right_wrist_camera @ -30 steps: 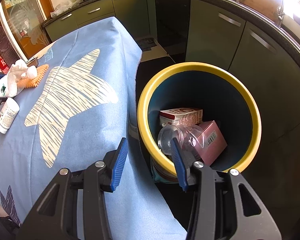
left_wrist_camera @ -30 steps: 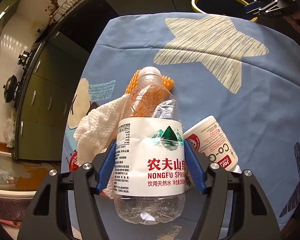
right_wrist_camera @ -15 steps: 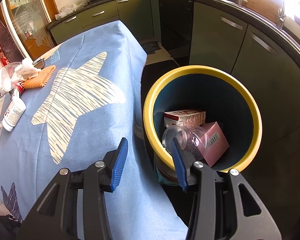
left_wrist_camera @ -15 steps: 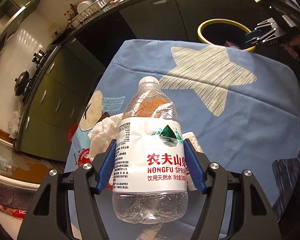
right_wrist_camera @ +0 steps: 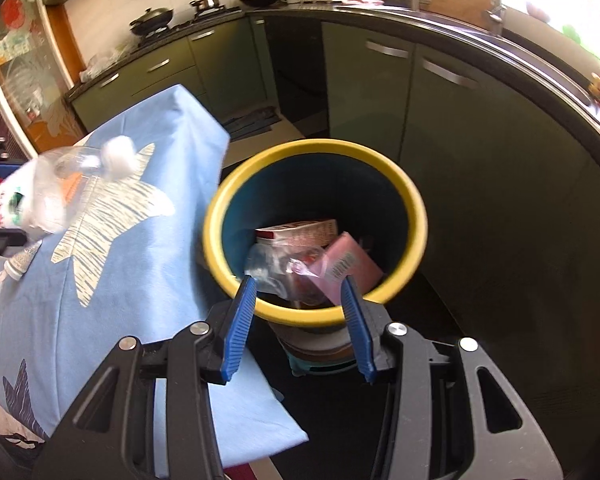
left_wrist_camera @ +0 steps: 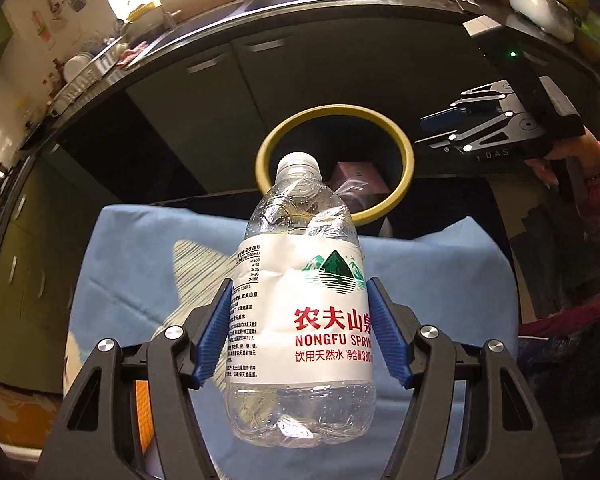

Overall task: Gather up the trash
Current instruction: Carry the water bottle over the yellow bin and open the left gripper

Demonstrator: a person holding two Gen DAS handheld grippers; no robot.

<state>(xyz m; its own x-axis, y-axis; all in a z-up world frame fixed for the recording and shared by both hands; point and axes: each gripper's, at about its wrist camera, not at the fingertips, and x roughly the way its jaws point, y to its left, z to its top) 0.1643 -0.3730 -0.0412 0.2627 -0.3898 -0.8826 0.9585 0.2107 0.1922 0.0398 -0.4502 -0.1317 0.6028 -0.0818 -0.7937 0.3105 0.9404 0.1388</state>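
Observation:
A clear Nongfu Spring water bottle point(left_wrist_camera: 300, 320) with a white label and white cap hangs above the blue star-print tablecloth point(left_wrist_camera: 140, 248). My left gripper point(left_wrist_camera: 300, 286) is shut on its label. Beyond the table's far edge stands the yellow-rimmed bin point(left_wrist_camera: 268, 148). In the right wrist view the same bottle point(right_wrist_camera: 40, 192) shows blurred at the left, over the cloth point(right_wrist_camera: 140, 272). My right gripper point(right_wrist_camera: 298, 280) is open and empty, hovering just short of the bin's rim point(right_wrist_camera: 412, 208). From the left wrist view it point(left_wrist_camera: 452, 128) sits right of the bin, held by a hand point(left_wrist_camera: 572, 160).
Inside the bin lie a pink box point(right_wrist_camera: 348, 264), a carton point(right_wrist_camera: 300, 230) and a clear plastic cup point(right_wrist_camera: 268, 264). A white tube point(right_wrist_camera: 20, 264) lies on the cloth at the left. Dark green kitchen cabinets point(right_wrist_camera: 440, 92) curve behind the bin.
My left gripper has lifted the bottle off the table and carried it toward the bin; the napkin, orange piece and tube dropped out of its view. My right gripper drew back slightly from the bin.

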